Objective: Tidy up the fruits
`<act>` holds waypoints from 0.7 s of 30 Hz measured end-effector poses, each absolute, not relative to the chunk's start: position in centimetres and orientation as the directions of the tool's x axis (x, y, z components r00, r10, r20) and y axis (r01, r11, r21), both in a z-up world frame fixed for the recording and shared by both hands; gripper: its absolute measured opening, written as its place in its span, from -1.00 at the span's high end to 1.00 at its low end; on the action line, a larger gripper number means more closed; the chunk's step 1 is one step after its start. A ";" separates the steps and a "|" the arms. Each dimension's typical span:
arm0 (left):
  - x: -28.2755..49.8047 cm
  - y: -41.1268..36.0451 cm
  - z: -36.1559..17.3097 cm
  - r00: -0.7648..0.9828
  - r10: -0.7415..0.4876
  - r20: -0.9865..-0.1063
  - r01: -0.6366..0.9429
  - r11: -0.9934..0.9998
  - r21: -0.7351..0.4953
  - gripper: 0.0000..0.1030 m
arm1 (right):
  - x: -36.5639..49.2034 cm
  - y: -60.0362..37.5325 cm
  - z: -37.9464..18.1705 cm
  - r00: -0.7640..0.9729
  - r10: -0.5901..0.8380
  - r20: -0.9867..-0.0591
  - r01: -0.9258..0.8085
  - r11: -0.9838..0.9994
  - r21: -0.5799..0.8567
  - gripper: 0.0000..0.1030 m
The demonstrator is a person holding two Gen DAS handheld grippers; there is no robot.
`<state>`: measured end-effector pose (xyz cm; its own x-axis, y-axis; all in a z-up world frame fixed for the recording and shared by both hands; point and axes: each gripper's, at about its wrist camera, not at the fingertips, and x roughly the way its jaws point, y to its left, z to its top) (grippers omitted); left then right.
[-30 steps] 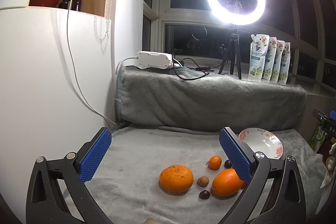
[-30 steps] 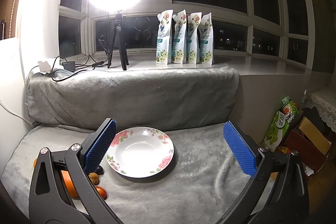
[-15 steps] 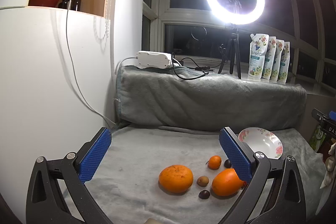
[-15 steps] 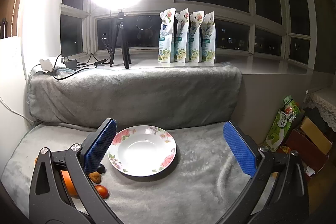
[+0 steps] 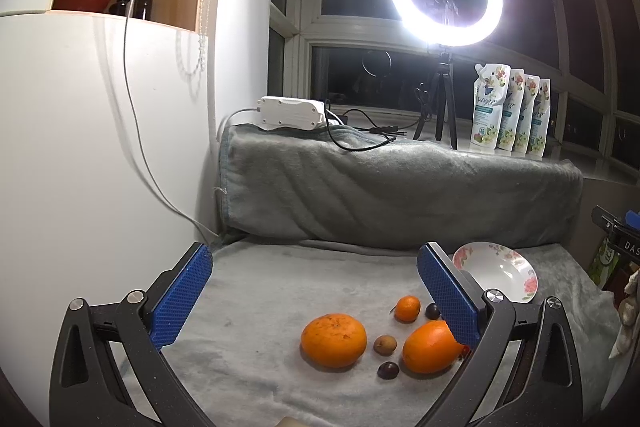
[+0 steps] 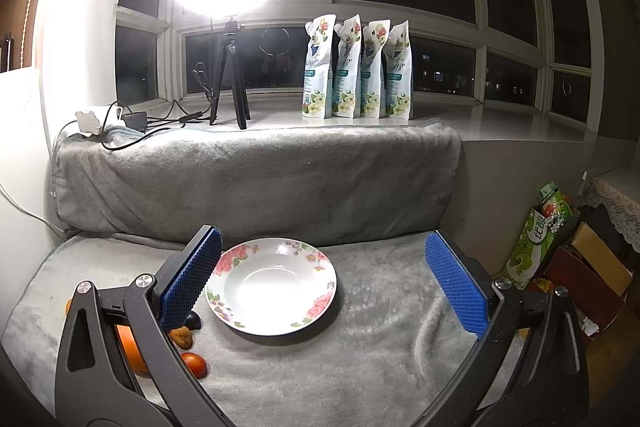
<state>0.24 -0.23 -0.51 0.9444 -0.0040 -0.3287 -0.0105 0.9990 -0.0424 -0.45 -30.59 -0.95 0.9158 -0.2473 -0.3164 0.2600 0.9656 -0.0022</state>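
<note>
On the grey blanket [image 5: 280, 291] the left gripper [image 5: 316, 291] hangs with jaws spread wide and nothing between them; ahead of it, from left to right, lie a large orange [image 5: 334, 339], a small brown fruit [image 5: 385, 344] with a dark round fruit [image 5: 388, 370] just in front of it, a small tangerine [image 5: 407, 308], a second dark fruit [image 5: 432, 311] and a second orange [image 5: 430, 346] partly behind the right finger; further right sits the floral plate [image 5: 520, 285], bare of fruit. The right gripper [image 6: 322, 279] is likewise released and holds nothing, poised above the plate [image 6: 320, 303].

No fruit is on the plate yet, so the job seems to be at its first pick. To do it well, I would centre the open left jaws on 1 fruit, probably the large orange since it stands apart from the others; come down so the pads meet its widest part, and close gently, as round fruit on soft cloth may roll.

The left view alone shows all 6 fruits and their spacing; the right view alone shows the plate's whole bowl, plus a reddish fruit [image 6: 195, 363] and a brown fruit [image 6: 182, 337] near its left rim, the rest hidden behind the finger.
</note>
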 end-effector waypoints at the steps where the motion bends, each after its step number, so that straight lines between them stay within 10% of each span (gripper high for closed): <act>1: 0.2 -0.2 -0.5 0.944 -0.004 -0.329 -0.010 0.999 -0.042 -0.98 | -0.4 -30.5 -1.0 0.916 -0.246 -0.317 0.259 0.966 -0.002 -1.00; 21: 0.7 -0.4 -1.5 0.931 -0.026 -0.363 0.011 0.999 -0.043 -0.96 | 0.2 -30.4 -2.0 0.910 -0.227 -0.346 0.240 0.971 -0.004 -1.00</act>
<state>0.74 -0.44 -1.52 0.9313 -0.0261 -0.3634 0.0113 0.9990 -0.0429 0.23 -30.40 -2.03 0.9104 -0.2269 -0.3459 0.2404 0.9707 -0.0042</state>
